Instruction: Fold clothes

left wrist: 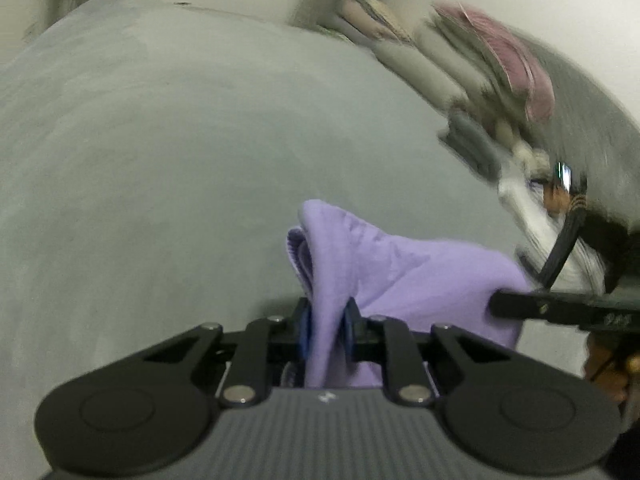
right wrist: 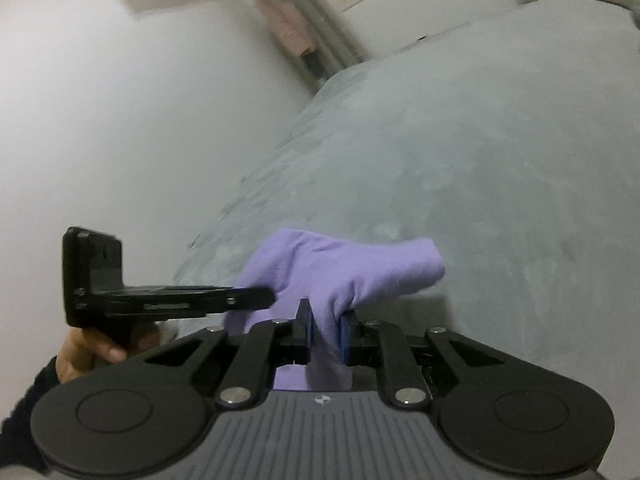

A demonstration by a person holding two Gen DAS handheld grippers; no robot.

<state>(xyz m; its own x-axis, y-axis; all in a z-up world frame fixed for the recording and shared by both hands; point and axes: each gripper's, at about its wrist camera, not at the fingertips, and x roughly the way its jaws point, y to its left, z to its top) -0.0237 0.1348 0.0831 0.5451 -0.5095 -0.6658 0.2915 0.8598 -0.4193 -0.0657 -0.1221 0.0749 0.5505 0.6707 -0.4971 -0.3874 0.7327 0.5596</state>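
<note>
A small lilac garment [left wrist: 384, 268] hangs bunched between both grippers above the grey surface [left wrist: 160, 160]. My left gripper [left wrist: 326, 326] is shut on one end of it, cloth pinched between the blue pads. In the right wrist view the same lilac garment [right wrist: 340, 268] is pinched by my right gripper [right wrist: 326, 330], also shut, with a loose flap sticking out to the right. Each gripper shows in the other's view: the right one [left wrist: 560, 308] reaches in from the right edge, the left one [right wrist: 168, 294] from the left, held by a hand [right wrist: 92, 348].
A blurred pile of clothes [left wrist: 492, 76], pink, white and grey, lies at the far right of the grey surface. A white wall [right wrist: 100, 120] rises behind the surface's left edge. A pink cloth [right wrist: 290, 20] hangs by a frame in the background.
</note>
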